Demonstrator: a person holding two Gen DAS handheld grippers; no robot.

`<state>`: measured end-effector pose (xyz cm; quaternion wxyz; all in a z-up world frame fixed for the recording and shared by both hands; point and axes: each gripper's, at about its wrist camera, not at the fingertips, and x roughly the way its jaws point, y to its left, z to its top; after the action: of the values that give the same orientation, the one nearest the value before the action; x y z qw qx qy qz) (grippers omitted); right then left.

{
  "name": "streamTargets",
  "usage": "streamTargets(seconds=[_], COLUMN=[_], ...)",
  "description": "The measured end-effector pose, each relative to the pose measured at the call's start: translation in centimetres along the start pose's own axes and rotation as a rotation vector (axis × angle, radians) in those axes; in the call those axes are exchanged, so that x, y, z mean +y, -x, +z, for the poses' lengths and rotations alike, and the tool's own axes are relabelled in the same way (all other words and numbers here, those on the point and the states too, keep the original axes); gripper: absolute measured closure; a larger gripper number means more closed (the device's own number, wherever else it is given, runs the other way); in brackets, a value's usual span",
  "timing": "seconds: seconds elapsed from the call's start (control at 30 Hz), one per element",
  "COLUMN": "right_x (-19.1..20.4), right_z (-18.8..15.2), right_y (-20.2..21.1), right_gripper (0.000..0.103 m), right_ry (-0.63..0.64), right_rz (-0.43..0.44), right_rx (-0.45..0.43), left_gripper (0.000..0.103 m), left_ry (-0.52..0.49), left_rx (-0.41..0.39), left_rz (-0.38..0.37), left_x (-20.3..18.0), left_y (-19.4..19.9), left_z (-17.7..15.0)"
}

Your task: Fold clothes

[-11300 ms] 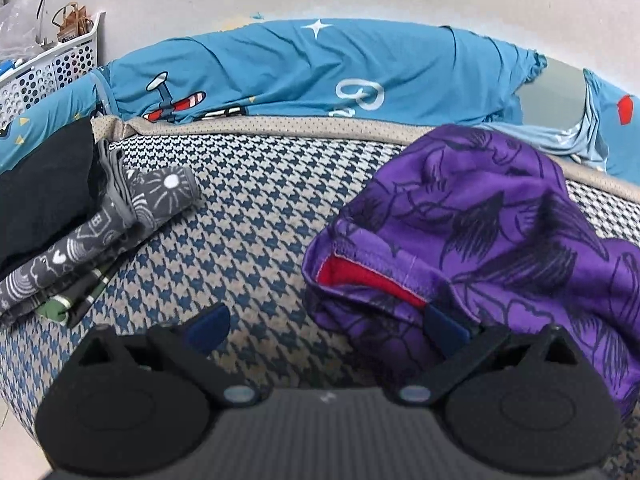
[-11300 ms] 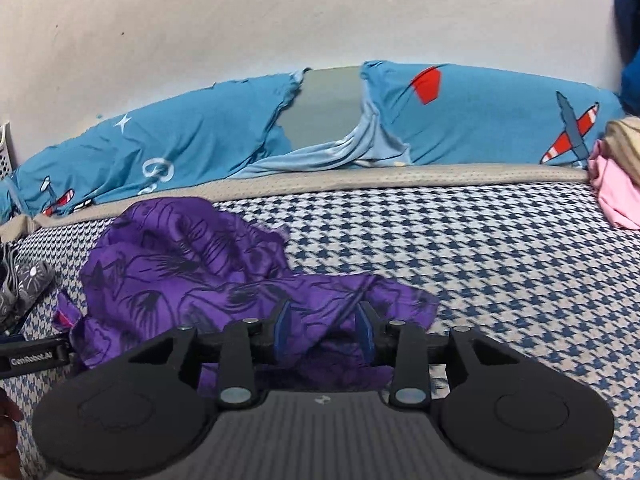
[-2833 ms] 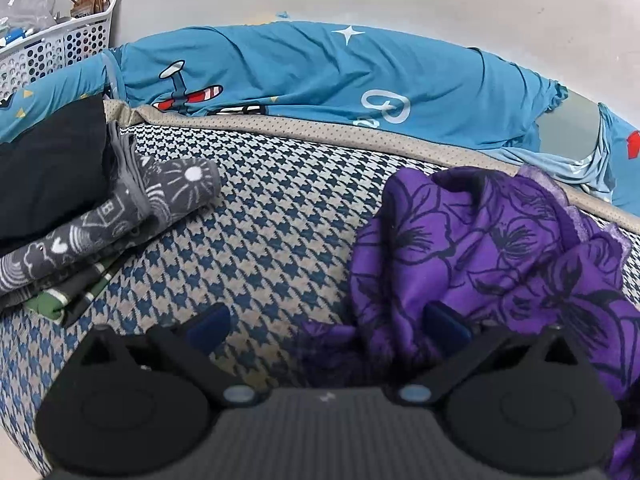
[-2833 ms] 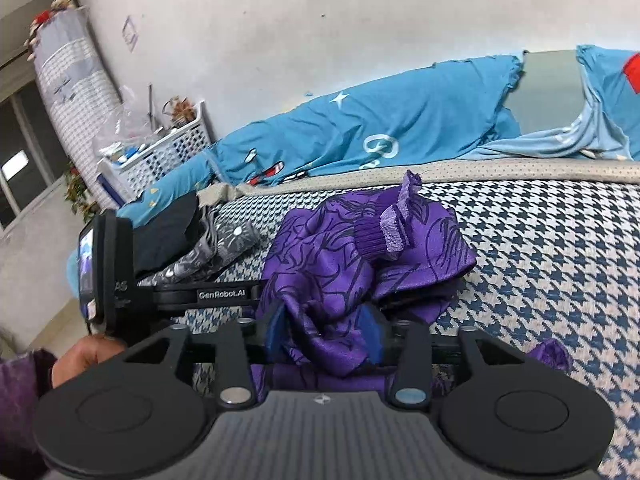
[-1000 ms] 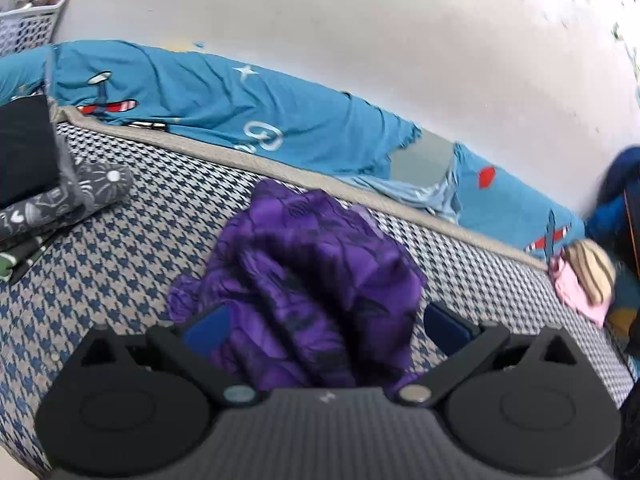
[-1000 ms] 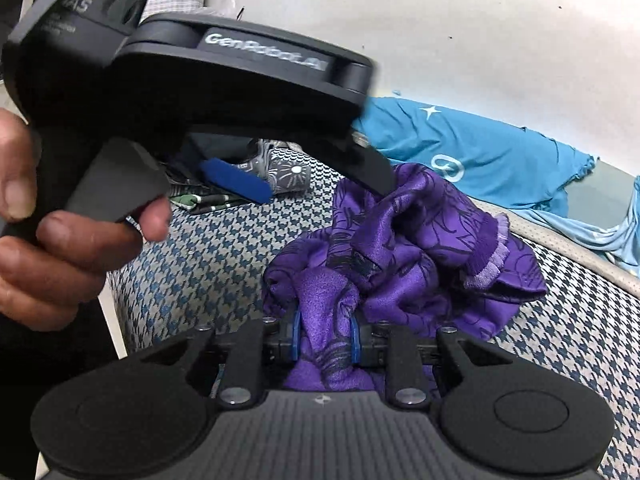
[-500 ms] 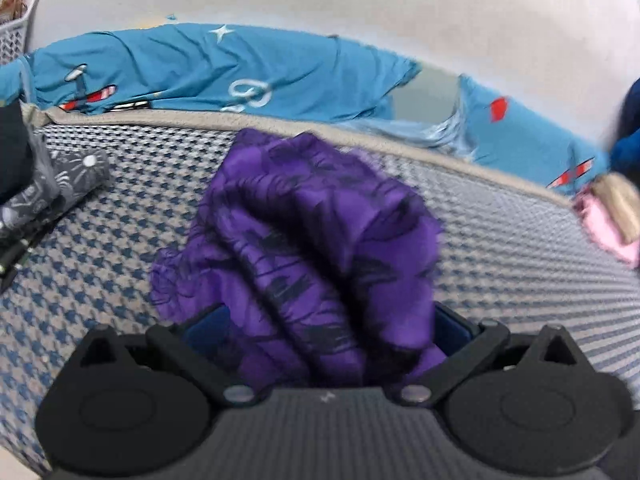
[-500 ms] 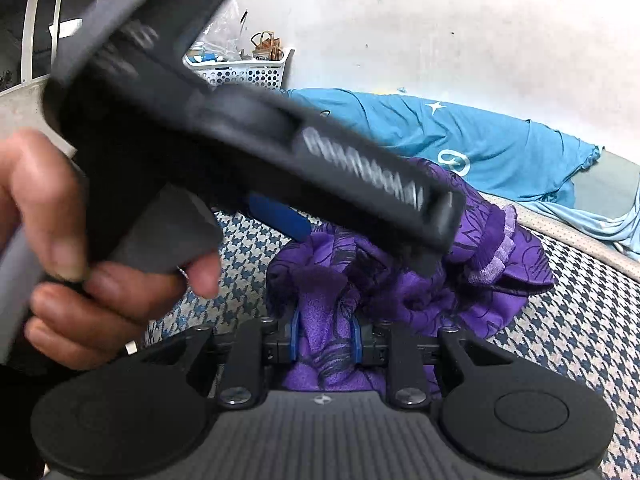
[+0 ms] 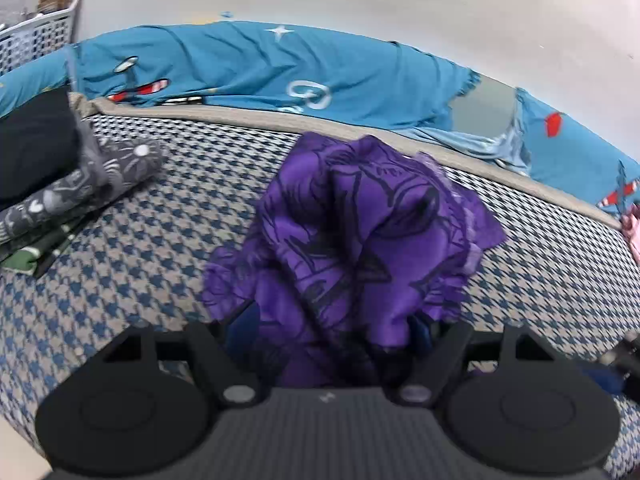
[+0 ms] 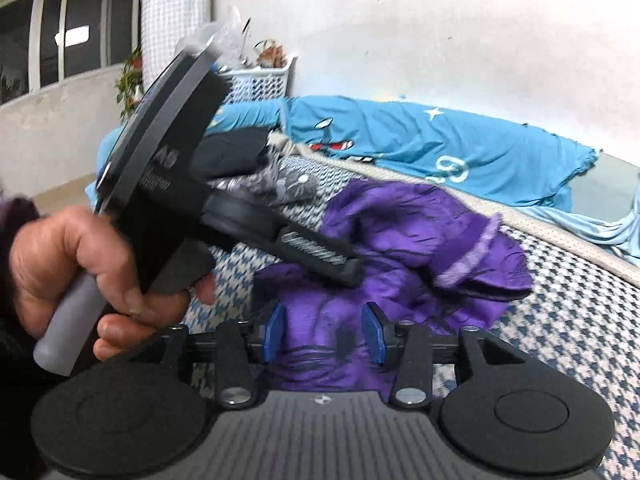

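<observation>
My left gripper (image 9: 332, 332) is closing its fingers around a bunched fold of the purple garment (image 9: 360, 232), which fills the gap between them at the frame's lower centre. My right gripper (image 10: 323, 334) is opening, its blue fingers (image 10: 274, 330) standing just clear of the purple cloth between them. The garment lies heaped on the houndstooth bed (image 9: 160, 240); folded clothes (image 9: 60, 196) sit at the left edge.
</observation>
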<state>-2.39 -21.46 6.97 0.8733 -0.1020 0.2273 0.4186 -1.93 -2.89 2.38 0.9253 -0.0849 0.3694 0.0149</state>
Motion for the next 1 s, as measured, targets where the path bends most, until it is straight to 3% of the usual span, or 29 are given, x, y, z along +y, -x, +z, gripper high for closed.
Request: streamTargets(seconds=[0.3, 0.67, 0.87, 1.0], right_x=[-2.3, -5.2, -7.9, -8.0], right_z=[-0.2, 0.6, 1.6, 2.3], right_y=[1.7, -0.6, -2.3, -3.5], right_gripper=[0.059, 0.053, 0.05, 0.049], right_ry=[-0.092, -0.224, -0.39, -0.408], right_rz=[-0.137, -0.234, -0.22, -0.204], right_rx=[-0.015, -0.03, -0.069, -0.088], left_gripper=[0.026, 0.019, 0.015, 0.011], left_ry=[-0.022, -0.005, 0.042, 0.042], left_rx=[-0.014, -0.014, -0.007, -0.011], left_rz=[0.097, 0.191, 0.199, 0.198], left_x=[1.7, 4.7, 6.4, 6.8], left_y=[-0.3, -1.3, -1.7, -1.9], left_z=[1.2, 1.7, 1.2, 1.1])
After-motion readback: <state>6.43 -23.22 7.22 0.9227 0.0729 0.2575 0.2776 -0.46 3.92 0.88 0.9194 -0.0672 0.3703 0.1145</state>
